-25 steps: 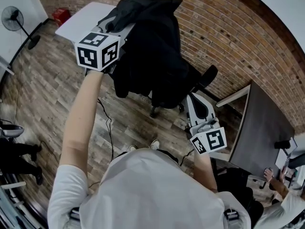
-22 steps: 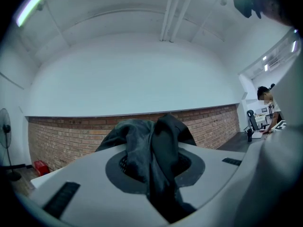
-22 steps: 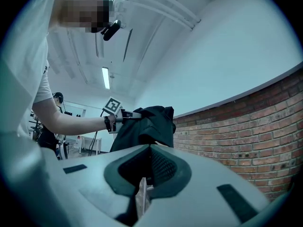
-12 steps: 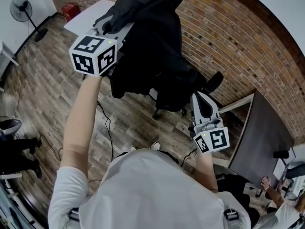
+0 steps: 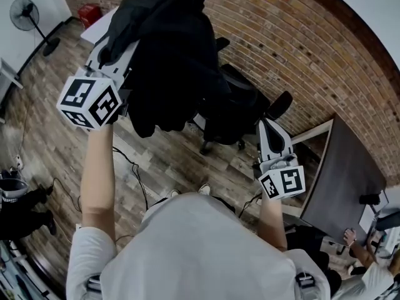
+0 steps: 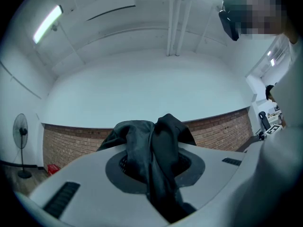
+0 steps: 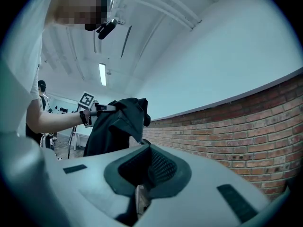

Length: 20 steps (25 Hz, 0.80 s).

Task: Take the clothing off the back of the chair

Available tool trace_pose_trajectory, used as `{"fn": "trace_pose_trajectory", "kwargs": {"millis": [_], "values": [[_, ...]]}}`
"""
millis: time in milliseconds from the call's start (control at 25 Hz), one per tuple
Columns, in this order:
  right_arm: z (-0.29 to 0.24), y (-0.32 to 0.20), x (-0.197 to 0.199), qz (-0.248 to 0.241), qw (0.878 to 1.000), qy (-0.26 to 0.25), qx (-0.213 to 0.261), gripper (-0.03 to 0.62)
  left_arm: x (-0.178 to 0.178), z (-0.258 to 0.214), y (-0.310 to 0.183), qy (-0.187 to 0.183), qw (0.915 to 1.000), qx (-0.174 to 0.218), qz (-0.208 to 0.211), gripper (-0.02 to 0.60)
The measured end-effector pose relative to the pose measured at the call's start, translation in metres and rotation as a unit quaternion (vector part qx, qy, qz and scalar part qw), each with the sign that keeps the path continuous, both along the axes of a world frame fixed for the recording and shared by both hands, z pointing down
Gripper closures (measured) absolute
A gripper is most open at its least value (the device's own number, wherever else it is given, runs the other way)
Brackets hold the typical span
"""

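The black clothing (image 5: 169, 61) hangs bunched from my left gripper (image 5: 111, 52), raised at the upper left of the head view. In the left gripper view the jaws of my left gripper (image 6: 154, 162) are shut on a fold of the clothing (image 6: 156, 141). The black office chair (image 5: 237, 114) stands below and to the right, its back showing beside the hanging cloth. My right gripper (image 5: 267, 125) is held level near the chair's right side, shut with nothing in it. The right gripper view shows its closed jaws (image 7: 149, 167) and the lifted clothing (image 7: 113, 126) beyond.
A brick wall (image 5: 294, 49) runs behind the chair. A white table (image 5: 92, 31) lies behind the clothing, a dark table (image 5: 347, 174) at the right. A fan (image 5: 22, 14) and a red box (image 5: 89, 12) sit far left. Cables (image 5: 134, 167) cross the wooden floor.
My left gripper has swung left and towards me with the clothing, drawing it away from the chair and baring the chair's back. The right gripper has stayed put.
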State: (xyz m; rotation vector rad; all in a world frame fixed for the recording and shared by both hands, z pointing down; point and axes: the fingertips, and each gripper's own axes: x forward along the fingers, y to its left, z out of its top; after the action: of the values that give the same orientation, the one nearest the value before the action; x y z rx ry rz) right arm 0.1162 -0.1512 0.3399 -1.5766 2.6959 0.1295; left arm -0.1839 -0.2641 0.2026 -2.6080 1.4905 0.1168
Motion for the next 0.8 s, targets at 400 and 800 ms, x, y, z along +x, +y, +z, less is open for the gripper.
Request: {"fn": "trace_pose_trajectory", "kwargs": {"millis": [400, 800], "values": [[-0.003, -0.013, 0.019, 0.027, 1.0, 0.003, -0.004, 0.576, -0.046, 0.0, 0.038, -0.002, 0.9988, 0.019, -0.046, 0.472], [-0.013, -0.019, 0.033, 0.049, 0.999, 0.002, 0.018, 0.576, -0.097, 0.033, 0.079, 0.012, 0.9966, 0.002, -0.081, 0.472]]}}
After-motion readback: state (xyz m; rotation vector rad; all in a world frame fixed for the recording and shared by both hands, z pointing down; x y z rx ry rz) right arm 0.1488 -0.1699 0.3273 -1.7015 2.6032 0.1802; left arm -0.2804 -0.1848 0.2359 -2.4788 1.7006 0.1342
